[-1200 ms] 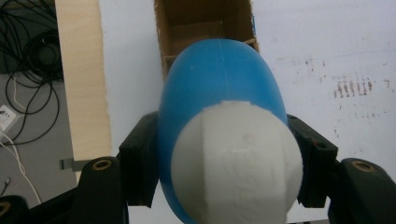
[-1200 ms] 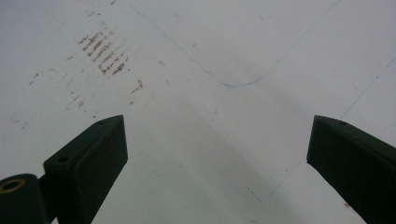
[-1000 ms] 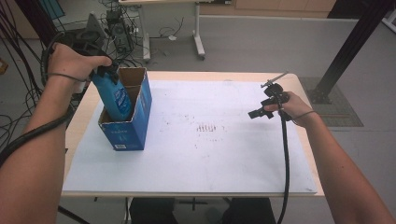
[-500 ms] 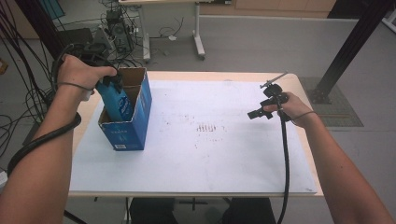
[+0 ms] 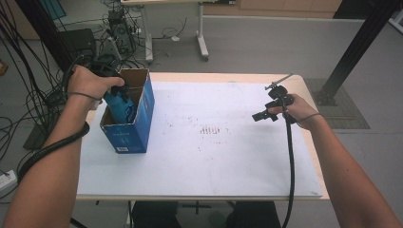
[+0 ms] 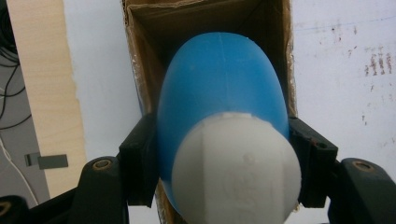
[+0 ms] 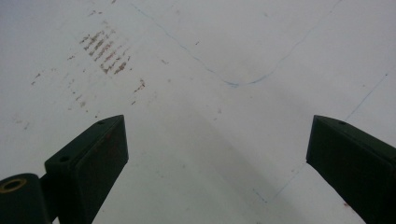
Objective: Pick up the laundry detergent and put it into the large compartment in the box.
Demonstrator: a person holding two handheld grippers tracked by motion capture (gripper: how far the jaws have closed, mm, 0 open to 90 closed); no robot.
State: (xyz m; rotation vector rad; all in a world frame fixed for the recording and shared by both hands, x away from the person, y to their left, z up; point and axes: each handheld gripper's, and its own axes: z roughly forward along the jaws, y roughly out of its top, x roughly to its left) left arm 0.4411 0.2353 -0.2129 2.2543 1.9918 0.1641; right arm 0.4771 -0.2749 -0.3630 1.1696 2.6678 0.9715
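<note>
A blue bottle (image 5: 121, 105) with a white cap (image 6: 236, 172) hangs partly inside an open blue cardboard box (image 5: 130, 130) at the table's left. My left gripper (image 5: 111, 88) is shut on the bottle, its black pads (image 6: 140, 158) pressing both sides just below the cap. In the left gripper view the bottle (image 6: 222, 88) points down into the box's brown inside (image 6: 154, 28). My right gripper (image 5: 268, 107) hovers over the white sheet near the table's right edge. Its jaws stand wide open with nothing between them, and one dark finger (image 7: 91, 158) shows over the bare sheet.
A white sheet (image 5: 214, 152) with brown smudges (image 5: 209, 129) covers most of the wooden table (image 5: 199, 76). Cables (image 5: 28, 99) hang at the left beyond the table edge. A black cable (image 5: 290, 161) trails from the right gripper along the forearm.
The left hand has lowered the blue bottle deeper into the box. The right hand and its gripper have kept still.
</note>
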